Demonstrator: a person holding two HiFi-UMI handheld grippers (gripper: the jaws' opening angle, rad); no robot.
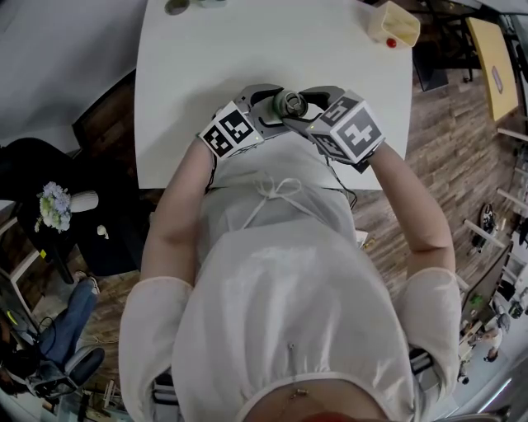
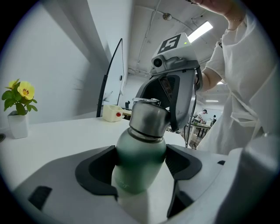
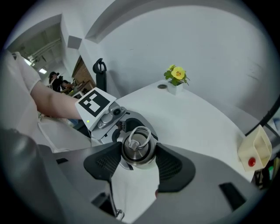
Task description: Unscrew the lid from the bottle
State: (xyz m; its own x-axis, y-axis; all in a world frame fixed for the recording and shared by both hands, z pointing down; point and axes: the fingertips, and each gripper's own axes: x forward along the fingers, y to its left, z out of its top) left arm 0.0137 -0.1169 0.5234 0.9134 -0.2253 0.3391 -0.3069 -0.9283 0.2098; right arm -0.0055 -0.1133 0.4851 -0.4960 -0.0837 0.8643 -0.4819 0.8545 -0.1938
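White table (image 1: 190, 91) below me: near its front edge my left gripper (image 2: 141, 170) clamps the green bottle (image 2: 140, 148) by its body, and my right gripper's (image 3: 136, 156) 2 jaws pinch the steel lid (image 3: 138, 144). Farther back sits a cream box (image 1: 394, 25).

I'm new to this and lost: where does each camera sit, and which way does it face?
Head view: on the person's head, looking steeply down at the table; shows both arms, with the left gripper and right gripper meeting at the bottle.
Left gripper view: on the left gripper, looking along its jaws clamped on the bottle; shows the right arm.
Right gripper view: on the right gripper, looking down onto the lid between its jaws; shows the left arm.
Shared: both gripper views show the yellow flower.
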